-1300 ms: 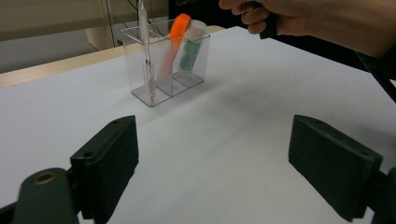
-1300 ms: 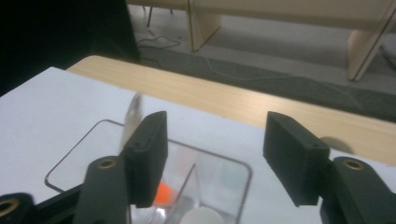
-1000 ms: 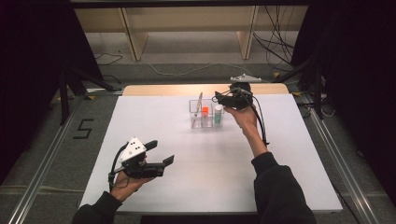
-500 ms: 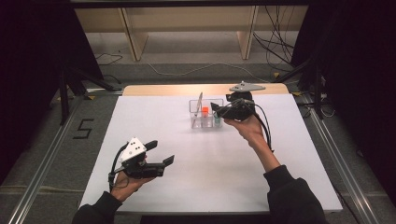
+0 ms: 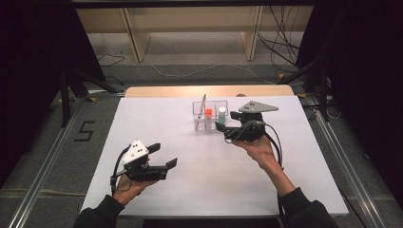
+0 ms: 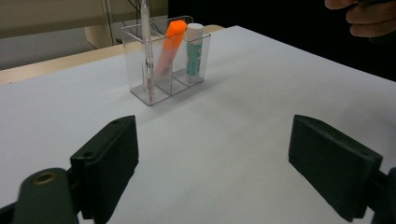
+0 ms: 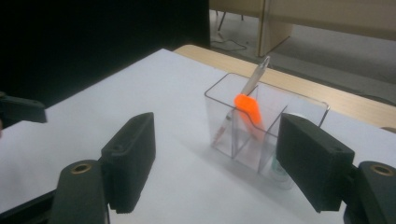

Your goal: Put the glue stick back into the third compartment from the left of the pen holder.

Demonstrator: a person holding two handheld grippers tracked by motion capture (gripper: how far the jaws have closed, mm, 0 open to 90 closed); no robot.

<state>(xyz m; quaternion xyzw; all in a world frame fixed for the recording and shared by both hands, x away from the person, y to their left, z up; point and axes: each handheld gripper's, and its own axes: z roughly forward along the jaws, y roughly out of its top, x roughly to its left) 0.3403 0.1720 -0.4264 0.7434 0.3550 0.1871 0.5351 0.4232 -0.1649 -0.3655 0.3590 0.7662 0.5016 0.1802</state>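
While both grippers' jaws gape wide, a clear organizer [image 5: 210, 116] with an orange marker [image 6: 169, 44] stands unobstructed.

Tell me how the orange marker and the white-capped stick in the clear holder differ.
The orange marker leans tilted in the middle compartment; the white-capped stick stands upright in the end one. The marker is orange all over, while the stick has a white cap and a greenish label. The marker rises slightly higher. Both sit inside the clear holder, touched by neither claw.

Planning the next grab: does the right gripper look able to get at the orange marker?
Probably yes: the right gripper is open beside the clear organizer, and the orange marker sticks up unobstructed.
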